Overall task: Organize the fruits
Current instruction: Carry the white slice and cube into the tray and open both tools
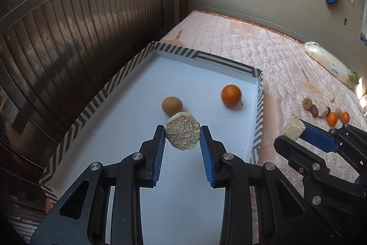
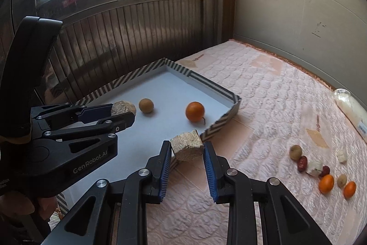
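My left gripper (image 1: 182, 133) is shut on a round grainy tan cake (image 1: 182, 134) and holds it above the white floor of the striped-rim tray (image 1: 231, 64). In the tray lie an orange (image 1: 231, 95) and a brown round fruit (image 1: 172, 105). My right gripper (image 2: 187, 147) is shut on a tan block-shaped cake (image 2: 187, 148), above the bed just outside the tray's near right rim (image 2: 215, 128). The left gripper (image 2: 123, 113) shows in the right wrist view, over the tray.
Loose fruits lie on the pink quilted bed (image 2: 263, 93) at right: two small oranges (image 2: 326, 184), red dates (image 2: 302, 163), brown round fruits (image 2: 295, 151) and pale chunks (image 2: 315, 167). A wrapped cabbage (image 1: 330, 62) lies by the wall. A dark slatted door (image 1: 80, 33) borders the tray's left.
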Motion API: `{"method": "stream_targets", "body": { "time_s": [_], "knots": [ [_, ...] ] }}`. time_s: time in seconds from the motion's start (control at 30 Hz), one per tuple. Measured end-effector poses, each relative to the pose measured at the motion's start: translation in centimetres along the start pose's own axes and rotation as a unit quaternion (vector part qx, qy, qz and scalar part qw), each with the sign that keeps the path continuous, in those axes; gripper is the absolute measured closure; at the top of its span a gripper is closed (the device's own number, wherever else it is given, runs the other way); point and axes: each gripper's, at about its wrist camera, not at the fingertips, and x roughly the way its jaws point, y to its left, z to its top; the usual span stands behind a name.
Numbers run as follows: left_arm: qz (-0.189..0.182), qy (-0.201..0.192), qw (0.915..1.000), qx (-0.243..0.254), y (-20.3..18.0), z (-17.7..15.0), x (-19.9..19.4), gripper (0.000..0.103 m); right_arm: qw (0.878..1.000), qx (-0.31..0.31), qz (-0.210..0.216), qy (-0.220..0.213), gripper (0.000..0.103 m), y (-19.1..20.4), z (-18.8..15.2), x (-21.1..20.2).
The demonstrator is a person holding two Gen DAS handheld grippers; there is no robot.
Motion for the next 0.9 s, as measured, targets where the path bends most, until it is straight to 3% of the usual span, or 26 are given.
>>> {"method": "stream_targets", "body": {
  "time_s": [0.9],
  "knots": [
    [0.015, 0.070, 0.9957, -0.059, 4.0, -0.3, 3.7, 0.072, 0.994, -0.072, 0.038, 0.078, 0.076, 4.0, 1.5, 8.3]
  ]
}}
